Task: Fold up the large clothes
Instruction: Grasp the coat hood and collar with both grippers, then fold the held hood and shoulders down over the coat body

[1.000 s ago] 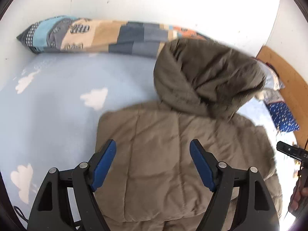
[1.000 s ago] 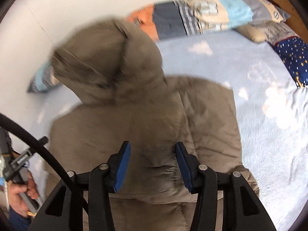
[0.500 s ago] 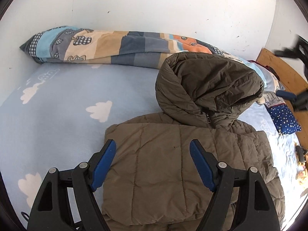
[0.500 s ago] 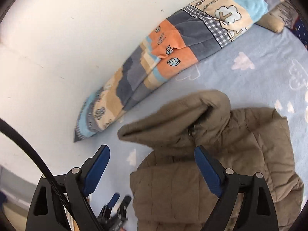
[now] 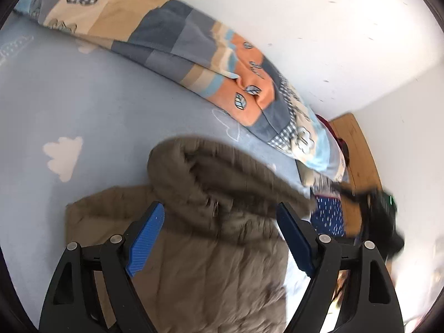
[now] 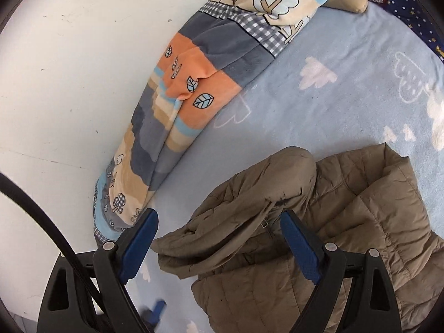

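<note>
**Q:** What is in front of your left tool?

**A:** My left tool (image 5: 220,231) hangs with its two blue-padded fingers (image 5: 145,238) spread wide, holding nothing. Below it lies a brown puffer jacket (image 5: 199,272) on a pale blue bed sheet (image 5: 83,111) printed with white clouds. The jacket's hood (image 5: 211,166) sits just past the fingers, puffed up and blurred. Behind it, a long patchwork blanket roll (image 5: 177,44) in beige, grey, orange and light blue runs along the white wall (image 5: 319,14). At the far right there is a wooden headboard (image 5: 358,149) and a navy pillow with white specks (image 5: 328,216). A dark blurred shape at that right edge is too smeared for me to identify.

**Q:** And the right tool?

**A:** My right tool (image 6: 219,238) is released too, its fingers (image 6: 301,249) far apart and closed on nothing. A black cable (image 6: 36,208) curves down the left side. To the left stands the white wall (image 6: 69,69), with the blanket roll (image 6: 194,97) lying against it. The sheet (image 6: 347,97) stretches to the right. The jacket (image 6: 360,222) rests flat on the bed, lower right. Its hood (image 6: 244,202) lies flopped over between my fingers, pointing towards the blanket roll but not touching it. A small beige cushion (image 6: 347,1) and the starry navy pillow (image 6: 410,8) sit in the top right corner.
</note>
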Demonstrator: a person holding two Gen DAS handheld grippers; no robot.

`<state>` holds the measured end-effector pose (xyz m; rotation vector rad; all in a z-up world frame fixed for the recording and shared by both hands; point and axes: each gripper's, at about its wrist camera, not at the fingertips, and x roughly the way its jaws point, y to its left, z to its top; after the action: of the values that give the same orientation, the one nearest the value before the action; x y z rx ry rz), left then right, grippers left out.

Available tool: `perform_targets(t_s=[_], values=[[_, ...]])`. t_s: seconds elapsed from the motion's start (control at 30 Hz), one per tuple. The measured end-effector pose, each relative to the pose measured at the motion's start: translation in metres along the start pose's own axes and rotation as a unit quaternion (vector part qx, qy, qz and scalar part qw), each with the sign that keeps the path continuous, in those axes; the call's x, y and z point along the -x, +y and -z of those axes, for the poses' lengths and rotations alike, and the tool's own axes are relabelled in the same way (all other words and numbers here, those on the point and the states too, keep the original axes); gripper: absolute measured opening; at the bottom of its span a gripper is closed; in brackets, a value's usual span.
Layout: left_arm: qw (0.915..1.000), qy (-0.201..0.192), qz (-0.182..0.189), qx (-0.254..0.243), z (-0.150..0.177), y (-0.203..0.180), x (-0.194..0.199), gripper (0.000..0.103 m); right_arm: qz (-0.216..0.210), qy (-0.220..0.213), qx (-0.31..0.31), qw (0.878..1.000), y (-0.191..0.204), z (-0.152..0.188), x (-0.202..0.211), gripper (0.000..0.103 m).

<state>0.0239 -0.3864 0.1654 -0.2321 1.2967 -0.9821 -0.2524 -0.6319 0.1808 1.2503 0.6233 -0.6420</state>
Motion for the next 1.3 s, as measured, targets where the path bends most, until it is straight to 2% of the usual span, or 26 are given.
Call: perform_targets(t_s=[0.07, 0.13, 0.2, 0.23, 0.27, 0.3, 0.37, 0.4, 0.43, 0.47, 0.53, 0.6, 0.77, 0.9, 1.03, 1.17, 1.3], values=[[0.9994, 0.019, -0.015, 0.024, -0.017, 0.001, -0.026, 0.083, 0.002, 0.007, -0.001, 1.000, -0.002, -0.001, -0.007, 0.093], [0.9969, 0.035, -0.023, 0.067, -0.030, 0.008, -0.053, 0.083, 0.012, 0.009, -0.002, 1.000, -0.005, -0.002, -0.013, 0.093], [0.9941, 0.040, -0.007, 0.101, -0.038, 0.014, -0.071, 0.083, 0.007, 0.021, -0.001, 1.000, -0.010, -0.003, -0.024, 0.092], [0.9923, 0.045, 0.002, 0.116, -0.041, 0.017, -0.080, 0.083, 0.007, 0.027, 0.001, 1.000, -0.011, -0.004, -0.030, 0.088], [0.9910, 0.047, 0.013, 0.125, -0.040, 0.018, -0.086, 0.083, 0.004, 0.031, 0.005, 1.000, -0.013, -0.003, -0.035, 0.067], [0.9912, 0.043, 0.029, 0.122, -0.037, 0.017, -0.090, 0.083, -0.003, 0.036, 0.014, 0.999, -0.015, 0.000, -0.039, 0.040], [0.9956, 0.019, 0.020, 0.090, -0.032, 0.009, -0.088, 0.078, -0.002, 0.031, 0.037, 0.999, -0.015, 0.008, -0.036, 0.032], [0.9971, 0.007, 0.024, 0.072, -0.025, 0.004, -0.082, 0.066, 0.001, 0.022, 0.071, 0.997, -0.010, 0.014, -0.032, 0.025], [0.9976, 0.005, 0.033, 0.061, -0.019, 0.000, -0.077, 0.048, 0.004, 0.017, 0.092, 0.996, -0.008, 0.019, -0.029, 0.023], [0.9986, 0.005, 0.030, 0.044, -0.014, -0.005, -0.072, 0.043, 0.005, 0.011, 0.105, 0.994, -0.008, 0.024, -0.025, 0.021], [0.9999, -0.005, -0.008, -0.009, -0.002, -0.018, -0.060, 0.033, -0.003, 0.008, 0.123, 0.992, -0.011, 0.035, -0.014, 0.019], [0.9976, -0.017, -0.029, -0.060, 0.012, -0.030, -0.047, 0.026, -0.007, 0.005, 0.140, 0.990, -0.014, 0.045, -0.002, 0.018], [0.9883, -0.037, -0.048, -0.140, 0.054, -0.055, -0.006, 0.022, -0.028, 0.000, 0.172, 0.985, -0.016, 0.072, 0.034, 0.017], [0.9870, -0.035, -0.040, -0.152, 0.082, -0.061, 0.022, 0.022, -0.036, -0.009, 0.191, 0.981, -0.012, 0.093, 0.069, 0.017], [0.9845, -0.036, -0.055, -0.163, 0.109, -0.055, 0.032, 0.022, -0.032, -0.013, 0.216, 0.976, -0.009, 0.112, 0.092, 0.017], [0.9840, -0.034, -0.071, -0.159, 0.135, -0.037, 0.020, 0.022, -0.018, -0.016, 0.236, 0.971, -0.022, 0.132, 0.097, 0.017], [0.9822, -0.019, -0.110, -0.151, 0.162, -0.008, -0.012, 0.021, 0.002, -0.009, 0.234, 0.972, -0.050, 0.146, 0.080, 0.015]])
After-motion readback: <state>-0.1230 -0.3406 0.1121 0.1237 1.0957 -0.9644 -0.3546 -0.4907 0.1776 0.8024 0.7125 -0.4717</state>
